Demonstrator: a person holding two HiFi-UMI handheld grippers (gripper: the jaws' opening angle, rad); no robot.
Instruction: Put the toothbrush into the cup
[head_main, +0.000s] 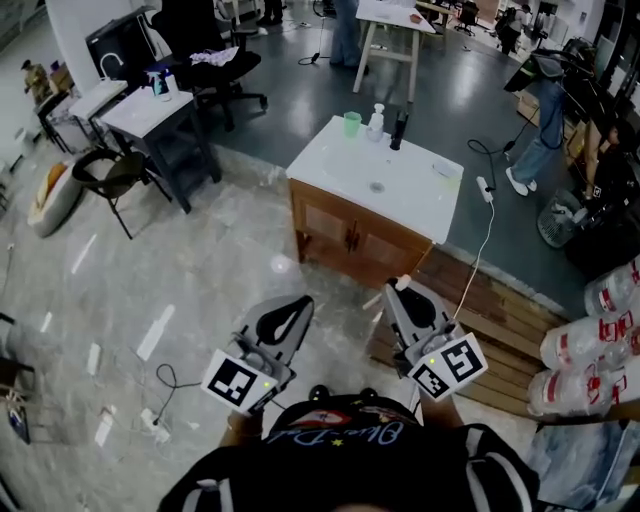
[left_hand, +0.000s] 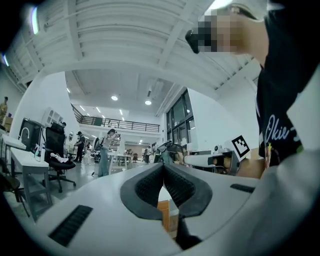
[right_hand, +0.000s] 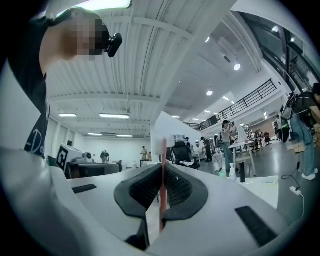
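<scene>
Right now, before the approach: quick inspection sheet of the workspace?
Surface: white cabinet top, ahead of both grippers.
Job's things: green cup upright at far edge; toothbrush in right hand-held gripper.
Clutter: pump bottle and dark bottle beside cup.
Grippers: left hand-held gripper shut, empty; right shut on toothbrush.
Cables: white power strip by cabinet's right edge; white plug block with black lead on floor.
Surroundings: office chair, wooden pallet, people beyond.

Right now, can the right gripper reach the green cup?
Probably not yet: the right gripper, shut on the toothbrush, hangs short of the cabinet, and the green cup stands at its far edge. Nothing blocks it.
</scene>
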